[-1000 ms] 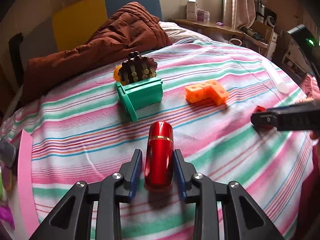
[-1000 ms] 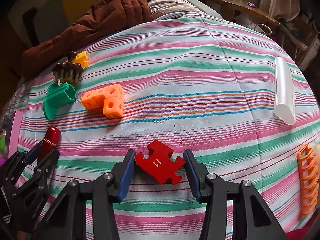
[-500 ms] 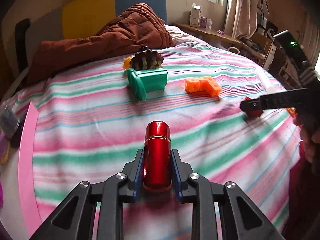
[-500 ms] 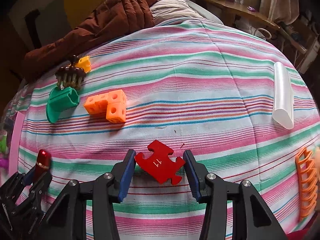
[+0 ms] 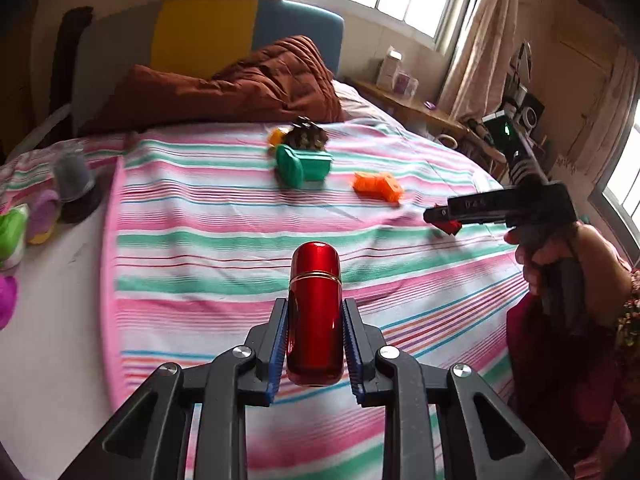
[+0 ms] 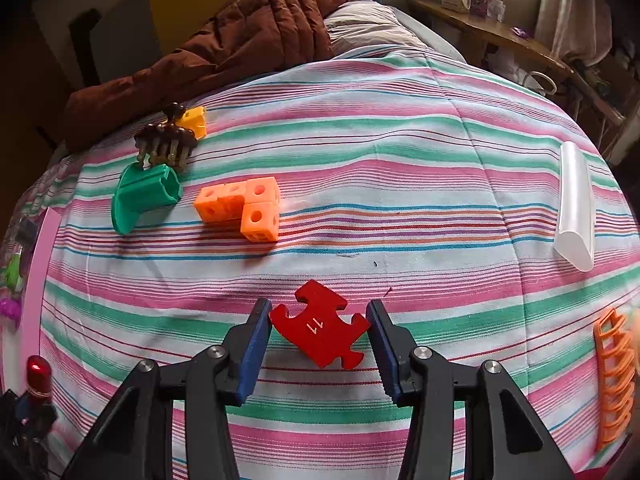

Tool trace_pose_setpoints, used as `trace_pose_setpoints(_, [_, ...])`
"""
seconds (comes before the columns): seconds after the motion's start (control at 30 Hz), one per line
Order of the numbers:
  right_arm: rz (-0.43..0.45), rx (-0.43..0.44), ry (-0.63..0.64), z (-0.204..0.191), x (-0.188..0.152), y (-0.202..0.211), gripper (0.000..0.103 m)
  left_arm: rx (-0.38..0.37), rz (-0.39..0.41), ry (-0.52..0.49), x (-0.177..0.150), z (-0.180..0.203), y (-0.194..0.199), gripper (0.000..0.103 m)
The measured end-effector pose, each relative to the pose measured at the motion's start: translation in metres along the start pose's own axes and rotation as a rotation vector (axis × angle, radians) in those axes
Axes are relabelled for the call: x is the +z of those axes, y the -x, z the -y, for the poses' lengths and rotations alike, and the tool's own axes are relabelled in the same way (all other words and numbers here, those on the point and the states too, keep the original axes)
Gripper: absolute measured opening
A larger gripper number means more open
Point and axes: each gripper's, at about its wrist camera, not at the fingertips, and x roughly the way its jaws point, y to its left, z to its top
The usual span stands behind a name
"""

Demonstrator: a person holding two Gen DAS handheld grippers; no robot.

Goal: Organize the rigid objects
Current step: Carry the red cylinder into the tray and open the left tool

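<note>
My left gripper (image 5: 314, 322) is shut on a shiny red cylinder (image 5: 315, 312) and holds it above the striped cloth (image 5: 224, 220); the cylinder also shows in the right wrist view (image 6: 38, 374). My right gripper (image 6: 319, 330) is shut on a red puzzle piece (image 6: 319, 330) marked 11, just over the cloth (image 6: 400, 160). On the cloth lie an orange cube block (image 6: 240, 206), a green plastic part (image 6: 142, 196), a brown bristled clip (image 6: 166, 140) and a yellow block (image 6: 192, 120).
A white tube (image 6: 576, 204) lies at the right, an orange ladder-shaped piece (image 6: 612, 380) at the right edge. A brown quilt (image 5: 240, 84) sits at the back. Small toys (image 5: 16, 232) and a grey object (image 5: 74, 178) stand left of the cloth's pink edge.
My left gripper has closed on the red cylinder, lifted it and pulled back to the left. My right gripper keeps hold of the puzzle piece and has barely moved.
</note>
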Motion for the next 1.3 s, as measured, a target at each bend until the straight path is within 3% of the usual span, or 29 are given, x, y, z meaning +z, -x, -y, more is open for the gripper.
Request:
trace_pose_setpoints(0.47, [0.001,-0.018,0.034,-0.005,-0.003,0.000,0.049,0.126,0.051,0.201,0.003,-0.098,0.054,0.025])
trace_pose_setpoints(0.83, [0.030,-0.048,0.019,0.000,0.001,0.003,0.049,0.278,-0.082,0.347,0.016,-0.187,0.036,0.026])
trace_pose_setpoints(0.97, [0.029,-0.058,0.020,0.000,0.002,0.000,0.049,0.315,-0.109,0.375,0.022,-0.203,0.029,0.026])
trace_pose_setpoints(1.1, [0.030,-0.071,0.009,0.004,0.003,-0.001,0.049,0.364,-0.088,0.390,0.029,-0.211,0.029,0.037])
trace_pose_setpoints(1.3, [0.031,-0.073,0.002,0.006,0.004,-0.002,0.049,0.361,-0.024,0.377,0.019,-0.204,0.045,0.039])
